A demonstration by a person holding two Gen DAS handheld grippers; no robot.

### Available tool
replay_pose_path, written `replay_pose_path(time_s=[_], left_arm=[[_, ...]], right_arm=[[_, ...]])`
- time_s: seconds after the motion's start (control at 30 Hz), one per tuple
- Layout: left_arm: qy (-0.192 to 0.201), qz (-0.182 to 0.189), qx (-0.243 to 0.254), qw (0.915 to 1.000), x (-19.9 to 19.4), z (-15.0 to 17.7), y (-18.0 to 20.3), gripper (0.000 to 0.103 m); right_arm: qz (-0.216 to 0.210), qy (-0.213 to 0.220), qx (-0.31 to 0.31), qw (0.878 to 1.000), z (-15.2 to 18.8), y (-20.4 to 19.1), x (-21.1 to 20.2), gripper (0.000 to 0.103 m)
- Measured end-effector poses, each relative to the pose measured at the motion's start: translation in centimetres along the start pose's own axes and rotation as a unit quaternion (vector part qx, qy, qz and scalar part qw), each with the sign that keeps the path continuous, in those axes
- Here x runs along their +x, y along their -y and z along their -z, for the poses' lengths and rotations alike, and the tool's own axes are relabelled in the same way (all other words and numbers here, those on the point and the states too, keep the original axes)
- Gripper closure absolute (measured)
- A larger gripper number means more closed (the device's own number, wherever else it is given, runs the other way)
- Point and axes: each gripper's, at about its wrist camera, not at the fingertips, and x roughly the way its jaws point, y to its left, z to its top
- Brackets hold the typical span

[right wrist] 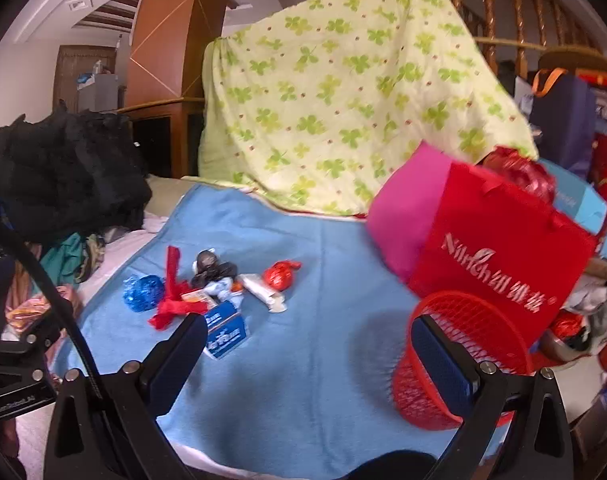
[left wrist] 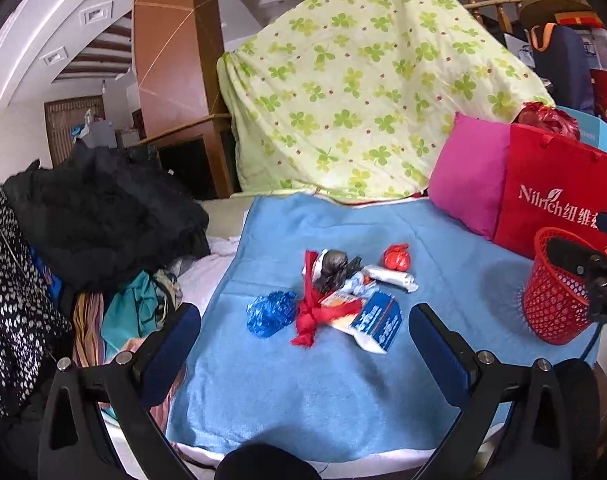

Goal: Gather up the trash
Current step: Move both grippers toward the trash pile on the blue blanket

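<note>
A heap of trash lies mid-way on the blue blanket: a crumpled blue foil, a red ribbon, a dark lump, a red foil ball, a white tube and a blue-and-white carton. A red mesh basket stands upright at the right. My left gripper hangs open just short of the heap, nothing between its fingers. My right gripper is open too, with the carton by its left finger and the basket behind its right one.
A red paper bag and a pink cushion stand behind the basket. A clover-print quilt rises at the back. Dark clothes pile up at the left. More bags crowd the far right.
</note>
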Motion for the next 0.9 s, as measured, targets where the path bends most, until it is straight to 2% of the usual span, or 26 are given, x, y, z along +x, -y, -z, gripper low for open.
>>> replay_pose_path(time_s=[0.1, 0.17, 0.23, 0.37, 0.5, 0.57, 0.67, 0.73, 0.9], left_arm=[[-0.021, -0.016, -0.005, 0.9996, 1.6, 1.2, -1.1, 0.000], [-0.022, -0.022, -0.028, 0.9991, 3.2, 2.4, -2.2, 0.000], [-0.046, -0.037, -0.040, 0.9975, 5.1, 3.6, -3.4, 0.000], [-0.090, -0.054, -0.054, 0.9930, 7.8, 5.4, -5.4, 0.000], [-0.120, -0.068, -0.067, 0.9882, 10.4, 6.9, -7.7, 0.000], [-0.133, -0.070, -0.075, 0.9858, 11.8, 7.3, -9.0, 0.000], [-0.149, -0.058, -0.086, 0.9834, 14.6, 7.7, -11.0, 0.000], [-0.155, -0.046, -0.080, 0.9836, 15.8, 7.3, -11.7, 0.000], [-0.159, 0.009, -0.060, 0.9855, 20.4, 5.6, -11.9, 0.000]], right_arm=[[-0.047, -0.018, 0.010, 0.999, 0.4, 0.0, 1.5, 0.000], [-0.084, -0.036, 0.015, 0.996, 0.7, -0.3, 3.1, 0.000], [-0.122, -0.061, 0.023, 0.990, 1.0, -0.8, 5.2, 0.000], [-0.176, -0.128, 0.055, 0.975, 2.0, -1.5, 11.3, 0.001], [-0.204, -0.184, 0.099, 0.956, 3.3, -1.7, 16.8, 0.001], [-0.219, -0.217, 0.124, 0.943, 4.0, -2.1, 19.7, 0.001], [-0.242, -0.256, 0.173, 0.920, 4.3, -2.8, 23.0, 0.001], [-0.245, -0.275, 0.195, 0.909, 4.2, -3.6, 24.8, 0.001], [-0.234, -0.302, 0.218, 0.898, 3.5, -5.8, 28.1, 0.001]])
